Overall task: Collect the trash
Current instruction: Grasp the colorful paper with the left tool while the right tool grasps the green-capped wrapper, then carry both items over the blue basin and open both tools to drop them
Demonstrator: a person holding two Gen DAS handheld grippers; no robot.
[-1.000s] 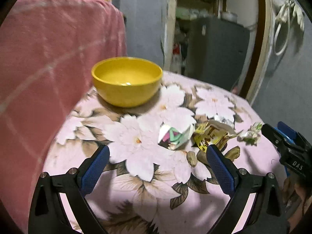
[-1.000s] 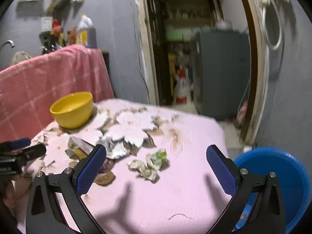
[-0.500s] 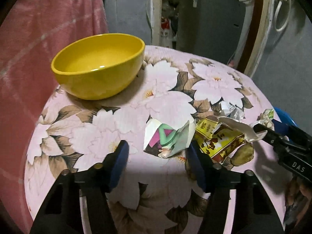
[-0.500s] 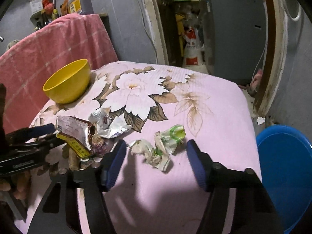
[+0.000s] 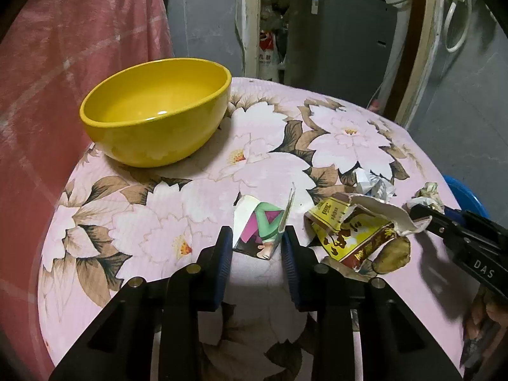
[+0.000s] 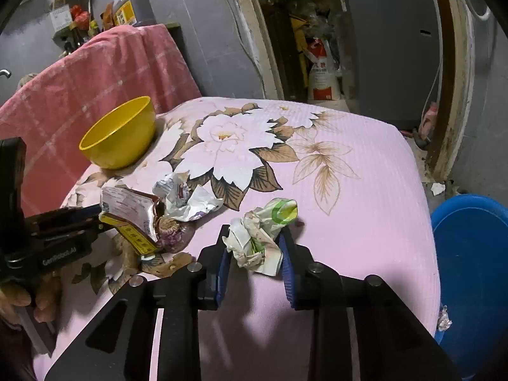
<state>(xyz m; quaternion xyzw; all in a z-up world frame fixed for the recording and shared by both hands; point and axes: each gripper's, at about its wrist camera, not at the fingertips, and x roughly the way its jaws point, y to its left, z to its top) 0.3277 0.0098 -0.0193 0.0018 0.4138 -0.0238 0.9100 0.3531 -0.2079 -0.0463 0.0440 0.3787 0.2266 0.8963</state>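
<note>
1. Your left gripper (image 5: 257, 247) is closing its fingers on the folded paper scrap (image 5: 258, 225), the one printed in green and magenta. The blue pads touch it on both sides, and it stands pinched between them on the table (image 5: 177, 209).
2. Your right gripper (image 6: 254, 255) is closing its fingers on the crumpled white-and-green wrapper (image 6: 263, 231). The wad sits between the pads and both press against it. It lies near the front middle of the pink flowered cloth.
3. Between your two grippers lies more trash. A torn yellow-and-red packet (image 5: 352, 231) rests just right of the paper scrap, in the left view. A crumpled white wrapper (image 6: 184, 198) lies beyond it.
4. The yellow bowl (image 5: 158, 123) stands upright at the far left of the table, beside the pink towel (image 5: 73, 70). It is well apart from both grips.
5. A blue tub (image 6: 473, 273) sits on the floor off the right edge of the table, in your right view.
6. Your left hand (image 6: 38, 301) shows at the lower left of the right view, wrapped round the gripper's handle.
</note>
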